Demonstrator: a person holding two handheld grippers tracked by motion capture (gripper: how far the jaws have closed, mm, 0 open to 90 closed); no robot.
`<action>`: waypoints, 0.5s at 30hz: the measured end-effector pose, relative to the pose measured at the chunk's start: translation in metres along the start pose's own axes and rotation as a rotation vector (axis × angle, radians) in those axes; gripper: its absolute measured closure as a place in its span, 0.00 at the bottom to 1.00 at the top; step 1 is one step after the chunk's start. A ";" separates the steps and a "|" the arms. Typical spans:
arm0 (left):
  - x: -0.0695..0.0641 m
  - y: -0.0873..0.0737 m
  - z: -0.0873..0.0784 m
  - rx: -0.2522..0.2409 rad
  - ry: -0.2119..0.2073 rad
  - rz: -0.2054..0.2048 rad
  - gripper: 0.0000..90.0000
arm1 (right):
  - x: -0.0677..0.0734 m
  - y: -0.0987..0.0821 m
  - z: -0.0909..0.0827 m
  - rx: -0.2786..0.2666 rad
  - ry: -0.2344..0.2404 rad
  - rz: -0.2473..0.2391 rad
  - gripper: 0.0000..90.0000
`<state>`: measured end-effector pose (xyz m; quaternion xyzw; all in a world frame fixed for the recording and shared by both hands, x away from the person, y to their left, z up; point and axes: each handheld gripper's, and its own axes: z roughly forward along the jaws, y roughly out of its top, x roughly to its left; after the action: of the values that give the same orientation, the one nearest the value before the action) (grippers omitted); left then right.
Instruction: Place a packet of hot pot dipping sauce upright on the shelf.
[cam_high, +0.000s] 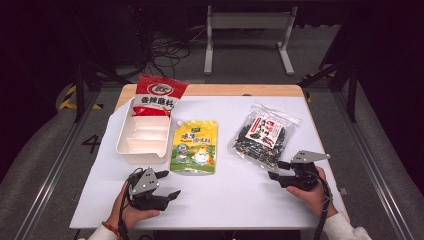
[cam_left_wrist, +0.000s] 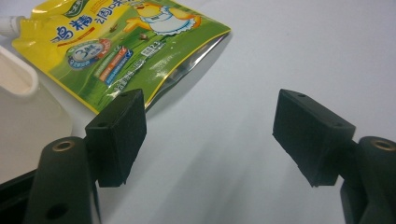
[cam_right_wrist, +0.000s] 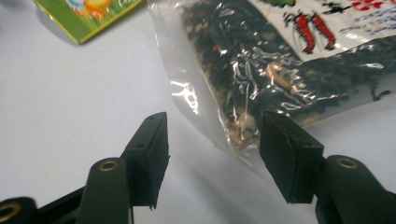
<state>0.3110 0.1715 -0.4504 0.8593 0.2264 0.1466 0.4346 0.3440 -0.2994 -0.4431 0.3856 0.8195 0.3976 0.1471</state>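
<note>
Seaweed bag at the right of the table, the right gripper closing in on its near corner.

Reach step, by the look of it; the bag lies flat on the white table, well apart from the white tray and near the yellow pouch; in the right gripper view the jaws stand spread with the clear corner of the bag between them, pads not yet pressing; next move calls for easing forward and pinching that corner firmly, since slick film may slip; left gripper rests near the pouch, jaws wide apart, holding nothing.
</note>
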 end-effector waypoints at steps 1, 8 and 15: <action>0.000 0.000 0.001 0.000 -0.008 0.000 0.29 | 0.001 0.000 0.001 0.010 -0.009 -0.010 0.50; 0.000 0.000 0.002 -0.001 -0.019 0.003 0.29 | -0.001 0.001 0.001 -0.004 -0.033 -0.060 0.88; 0.002 -0.001 0.000 0.001 -0.025 -0.005 0.29 | 0.006 0.003 0.000 0.003 0.013 -0.129 1.00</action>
<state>0.3126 0.1725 -0.4509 0.8607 0.2231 0.1350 0.4372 0.3414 -0.2933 -0.4402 0.3295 0.8443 0.3885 0.1665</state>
